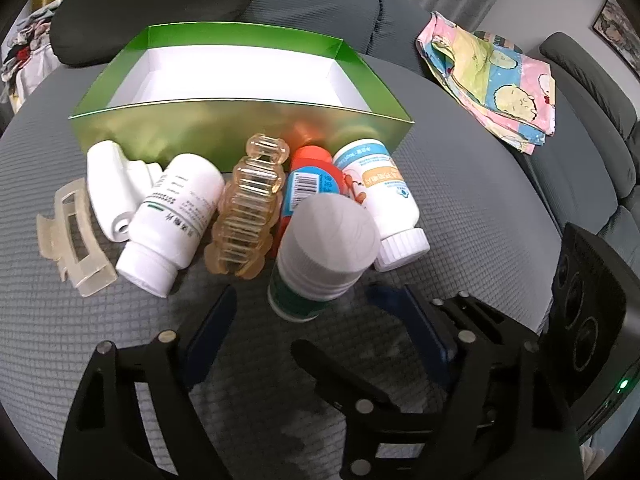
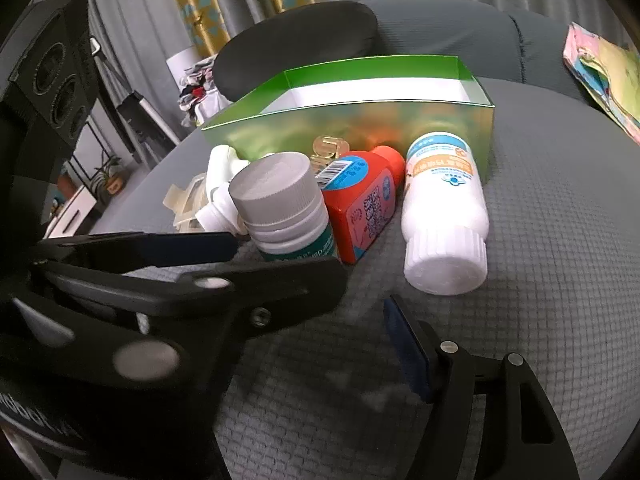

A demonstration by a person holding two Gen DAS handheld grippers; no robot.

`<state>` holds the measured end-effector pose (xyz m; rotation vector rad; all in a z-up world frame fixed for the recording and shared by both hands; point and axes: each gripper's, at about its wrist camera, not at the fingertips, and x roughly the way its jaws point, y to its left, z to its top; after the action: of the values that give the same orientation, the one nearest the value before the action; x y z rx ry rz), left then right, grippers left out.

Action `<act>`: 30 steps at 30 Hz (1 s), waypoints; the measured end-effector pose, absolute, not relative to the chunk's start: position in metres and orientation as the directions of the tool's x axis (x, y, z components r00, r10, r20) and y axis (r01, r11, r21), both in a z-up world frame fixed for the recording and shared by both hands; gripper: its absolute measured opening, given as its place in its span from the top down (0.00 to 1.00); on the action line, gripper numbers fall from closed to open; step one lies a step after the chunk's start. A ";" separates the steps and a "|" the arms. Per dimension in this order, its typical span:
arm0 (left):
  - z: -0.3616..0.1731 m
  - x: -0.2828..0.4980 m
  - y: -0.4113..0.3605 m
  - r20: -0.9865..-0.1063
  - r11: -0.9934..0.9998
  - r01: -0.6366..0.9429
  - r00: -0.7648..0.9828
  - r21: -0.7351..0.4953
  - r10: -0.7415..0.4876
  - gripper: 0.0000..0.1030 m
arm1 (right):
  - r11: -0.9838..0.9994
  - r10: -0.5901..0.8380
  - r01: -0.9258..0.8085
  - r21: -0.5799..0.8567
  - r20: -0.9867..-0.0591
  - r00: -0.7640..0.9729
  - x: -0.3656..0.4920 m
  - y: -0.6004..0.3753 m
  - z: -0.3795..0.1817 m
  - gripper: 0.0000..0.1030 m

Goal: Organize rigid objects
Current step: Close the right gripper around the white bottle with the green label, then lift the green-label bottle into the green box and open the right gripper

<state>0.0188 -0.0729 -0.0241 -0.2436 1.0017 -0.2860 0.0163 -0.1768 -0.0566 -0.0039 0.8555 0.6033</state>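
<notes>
An open green box (image 1: 240, 128) with a white inside stands on the grey cushion, also in the right wrist view (image 2: 352, 120). In front of it lie a beige hair claw (image 1: 72, 236), a white inhaler-like piece (image 1: 110, 188), a white bottle (image 1: 172, 220), an amber hair claw (image 1: 248, 212), an orange bottle (image 1: 312, 184) (image 2: 364, 200) and a white bottle with an orange label (image 1: 384, 200) (image 2: 444, 208). A green-labelled bottle with a grey cap (image 1: 324, 248) (image 2: 280, 204) stands upright. My left gripper (image 1: 304, 300) is open, its fingers either side of this bottle's base. My right gripper (image 2: 352, 312) is open and empty.
A folded cartoon-print cloth (image 1: 496, 80) lies at the right on the sofa. A dark cushion (image 1: 160, 4) sits behind the box. The other gripper's camera body (image 1: 588, 320) is close on the right of the left wrist view.
</notes>
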 end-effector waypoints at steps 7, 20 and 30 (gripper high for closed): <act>-0.030 0.025 -0.075 -0.801 0.933 0.130 0.481 -0.336 -0.356 0.34 | 0.833 0.497 -0.504 0.229 -0.711 0.497 0.023 -0.175 -0.059 0.47; -0.033 0.028 -0.078 -0.805 0.928 0.133 0.466 -0.348 -0.368 0.47 | 0.821 0.504 -0.528 0.218 -0.711 0.490 0.024 -0.170 -0.062 0.63; -0.015 0.014 -0.076 -0.779 0.924 0.142 0.501 -0.356 -0.377 0.47 | 0.810 0.526 -0.541 0.227 -0.690 0.497 0.010 -0.174 -0.045 0.63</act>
<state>0.0137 -0.0763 -0.0151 -0.2593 1.0007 -0.3177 0.0100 -0.1737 -0.0454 -0.0199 0.8287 0.6459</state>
